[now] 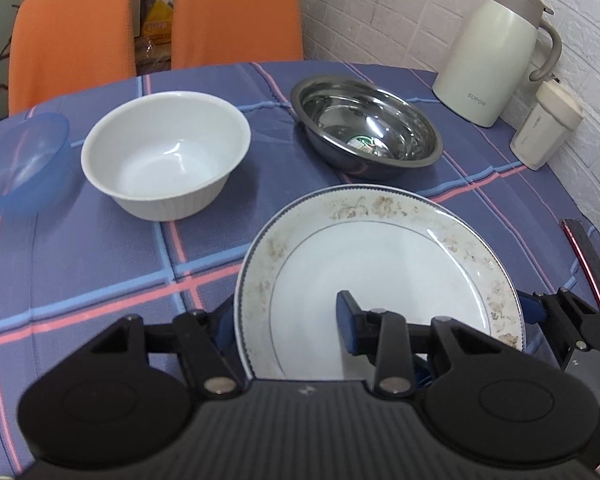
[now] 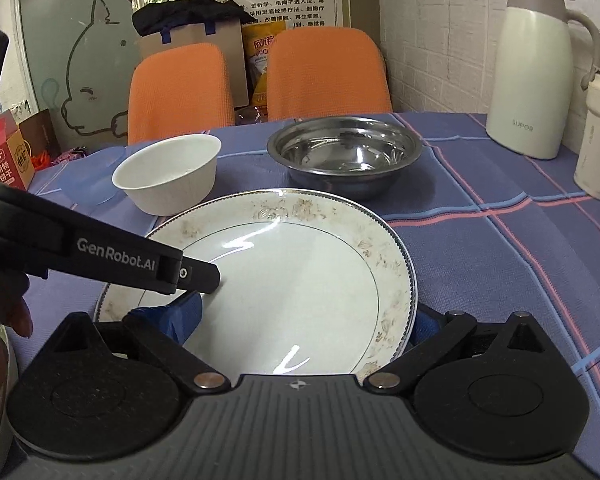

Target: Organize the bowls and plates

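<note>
Both grippers straddle the floral-rimmed plate (image 1: 380, 264) on the plaid tablecloth (image 1: 100, 272), jaws spread, not clamped (rim contact unclear). Only the right wrist view shows the left gripper (image 2: 198, 296) from outside; the right gripper (image 2: 308, 320) spans the plate's near edge.

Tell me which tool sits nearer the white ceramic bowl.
Left. The left tool straddles the floral plate's left rim, the side facing the white ceramic bowl; the right tool is at the plate's right rim, farther away.
</note>
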A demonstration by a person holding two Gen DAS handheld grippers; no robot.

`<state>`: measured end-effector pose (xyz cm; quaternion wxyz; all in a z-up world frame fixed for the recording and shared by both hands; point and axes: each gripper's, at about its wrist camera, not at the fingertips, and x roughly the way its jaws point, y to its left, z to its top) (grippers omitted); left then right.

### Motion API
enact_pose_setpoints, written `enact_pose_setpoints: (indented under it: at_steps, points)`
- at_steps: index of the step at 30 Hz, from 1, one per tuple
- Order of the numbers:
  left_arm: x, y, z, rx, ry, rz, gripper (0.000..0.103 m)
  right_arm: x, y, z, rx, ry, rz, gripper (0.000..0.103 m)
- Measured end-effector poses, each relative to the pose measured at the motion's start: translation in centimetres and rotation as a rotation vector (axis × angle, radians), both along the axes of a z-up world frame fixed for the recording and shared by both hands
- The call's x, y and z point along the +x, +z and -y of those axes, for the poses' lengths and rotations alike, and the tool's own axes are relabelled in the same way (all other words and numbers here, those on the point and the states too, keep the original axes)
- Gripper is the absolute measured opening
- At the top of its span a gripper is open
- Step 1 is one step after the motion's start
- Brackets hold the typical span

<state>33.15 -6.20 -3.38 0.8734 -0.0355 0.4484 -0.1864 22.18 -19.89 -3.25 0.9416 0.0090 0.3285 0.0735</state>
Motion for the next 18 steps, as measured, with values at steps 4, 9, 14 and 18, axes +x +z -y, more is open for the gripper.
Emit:
enact_pose_setpoints:
  at_steps: [4, 9, 14, 18]
  points:
    - [-1.7, 1.1, -0.6, 0.002, 0.014, 0.034, 0.035, -1.2, 1.0, -0.6, 0.033, 0.005, 0.016, 0.09]
    - [-4.5, 3.0, -2.8, -0.013, 0.043, 0.067, 0.035, -3.5, 2.7, -2.7, 0.045, 0.04, 0.051, 0.09]
    - [-9.0, 4.9, -7.1, -0.009, 0.102, 0.11, 0.035, -6.3, 4.0, -6.5, 0.063, 0.124, 0.079, 0.09]
    - [-12.6, 5.9, -11.2, 0.03, 0.162, 0.142, 0.035, -8.3, 4.2, -10.3, 0.087, 0.206, 0.083, 0.09]
